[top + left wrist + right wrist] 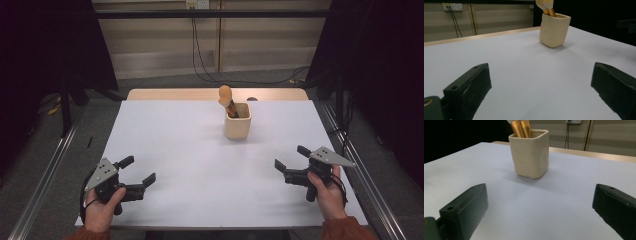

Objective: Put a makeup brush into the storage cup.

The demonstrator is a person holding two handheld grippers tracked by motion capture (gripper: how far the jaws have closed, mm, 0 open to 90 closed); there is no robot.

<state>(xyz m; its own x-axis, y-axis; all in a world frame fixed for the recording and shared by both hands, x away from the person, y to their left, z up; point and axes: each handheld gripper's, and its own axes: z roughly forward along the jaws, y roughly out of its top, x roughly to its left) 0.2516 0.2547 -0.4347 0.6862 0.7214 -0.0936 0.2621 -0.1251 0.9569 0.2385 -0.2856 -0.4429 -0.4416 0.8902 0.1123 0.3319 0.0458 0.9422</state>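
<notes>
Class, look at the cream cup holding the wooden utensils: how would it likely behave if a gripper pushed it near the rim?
The cream cup looks thick-walled and ceramic-like, so probably stiff and fairly heavy. It stands taller than wide, and the wooden utensils lean out above the rim, so a high push might tip it rather than slide it. Its glazed-looking wall may be slippery.

You are facing a white worktop (200, 165) with a light wooden strip (215, 94) along its far edge. Beyond it runs a beige panelled wall (150, 40), with a socket plate (196, 4) at the top and black cables (200, 55) hanging from it down to the grey floor (165, 81). Dark curtains (45, 45) close in both sides. Metal rails (45, 175) flank the worktop left and right. The light is dim and even.
</notes>
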